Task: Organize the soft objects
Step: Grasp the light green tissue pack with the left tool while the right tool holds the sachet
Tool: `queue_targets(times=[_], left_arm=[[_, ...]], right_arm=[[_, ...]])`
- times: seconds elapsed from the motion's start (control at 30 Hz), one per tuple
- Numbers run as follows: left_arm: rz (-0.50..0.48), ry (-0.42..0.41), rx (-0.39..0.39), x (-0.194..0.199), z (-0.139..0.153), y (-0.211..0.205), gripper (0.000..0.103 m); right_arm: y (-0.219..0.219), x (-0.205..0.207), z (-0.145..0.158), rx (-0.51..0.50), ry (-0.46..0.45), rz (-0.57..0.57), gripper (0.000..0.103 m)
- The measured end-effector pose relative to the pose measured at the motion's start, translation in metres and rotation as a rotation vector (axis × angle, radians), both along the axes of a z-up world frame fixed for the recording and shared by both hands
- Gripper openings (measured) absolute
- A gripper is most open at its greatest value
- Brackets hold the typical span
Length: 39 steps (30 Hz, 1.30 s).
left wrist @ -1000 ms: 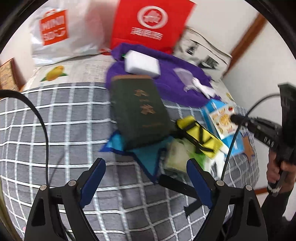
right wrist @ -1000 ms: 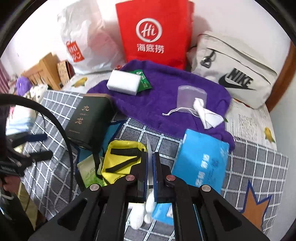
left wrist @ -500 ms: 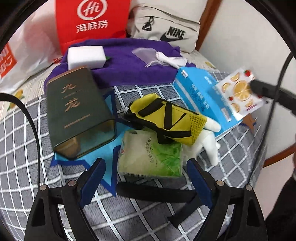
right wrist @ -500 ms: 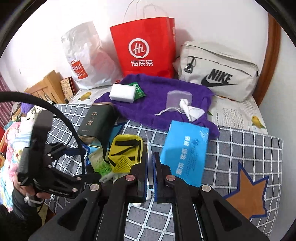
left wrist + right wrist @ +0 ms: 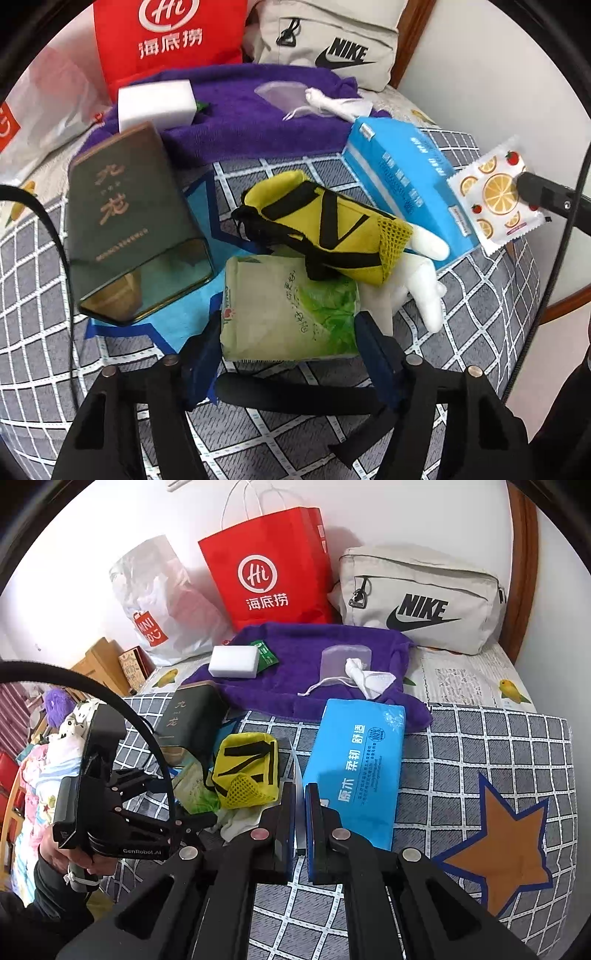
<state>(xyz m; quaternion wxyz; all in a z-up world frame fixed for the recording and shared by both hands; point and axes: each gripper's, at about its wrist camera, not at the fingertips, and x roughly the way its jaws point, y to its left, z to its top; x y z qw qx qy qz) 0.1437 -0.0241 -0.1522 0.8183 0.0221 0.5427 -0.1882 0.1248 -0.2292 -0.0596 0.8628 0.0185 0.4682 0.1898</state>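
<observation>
The sorting looks barely begun. Most soft things lie in a loose heap on the checked bed cover (image 5: 517, 746). At lower centre of the left wrist view, the left gripper (image 5: 288, 332) has its jaws set wide on either side of the green tissue pack (image 5: 288, 310), the blue pads just beside its edges; whether they already press it I cannot tell. The yellow mesh pouch (image 5: 328, 225) lies partly on top of that pack, and a white glove (image 5: 417, 273) pokes out from under the pouch to the right.

The right gripper (image 5: 300, 812) has its jaws nearly closed on a thin packet that shows only edge-on as a pale sliver in its own camera. The left wrist view, at its right edge, shows its face: an orange-slice printed sachet (image 5: 495, 199), held up in the air beside the blue tissue pack (image 5: 406, 184).

Left to handle, by my judgement: the pouch, the glove, both tissue packs, and the things on the purple towel (image 5: 306, 653) in the upper middle, namely the white sponge block (image 5: 233, 661) and a small drawstring bag (image 5: 345, 661). The dark green box (image 5: 129, 221) at left looks rigid and probably stays.

Only the right wrist view shows the person's left hand (image 5: 66, 853) on its handle at lower left, and the full row behind: the red paper bag (image 5: 266, 565), the Nike bag (image 5: 421, 598) and a white plastic bag (image 5: 159, 602).
</observation>
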Motion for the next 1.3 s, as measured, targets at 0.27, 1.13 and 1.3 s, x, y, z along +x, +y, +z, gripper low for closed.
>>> queue_targets(times=[0.27,1.13,1.3], left_arm=[[0.024,-0.030,-0.010,-0.015,0.019,0.013,0.065],[0.174,-0.190,-0.104,-0.030,0.107,0.066,0.065],[0.198,-0.204,-0.098,-0.011,0.117,0.076,0.065]], right_arm=[[0.005,-0.012,0.003,0.012,-0.007,0.026,0.005],[0.020,-0.012,0.036,0.032,-0.091,0.073,0.005],[0.016,0.009,0.041,0.025,-0.110,0.061,0.005]])
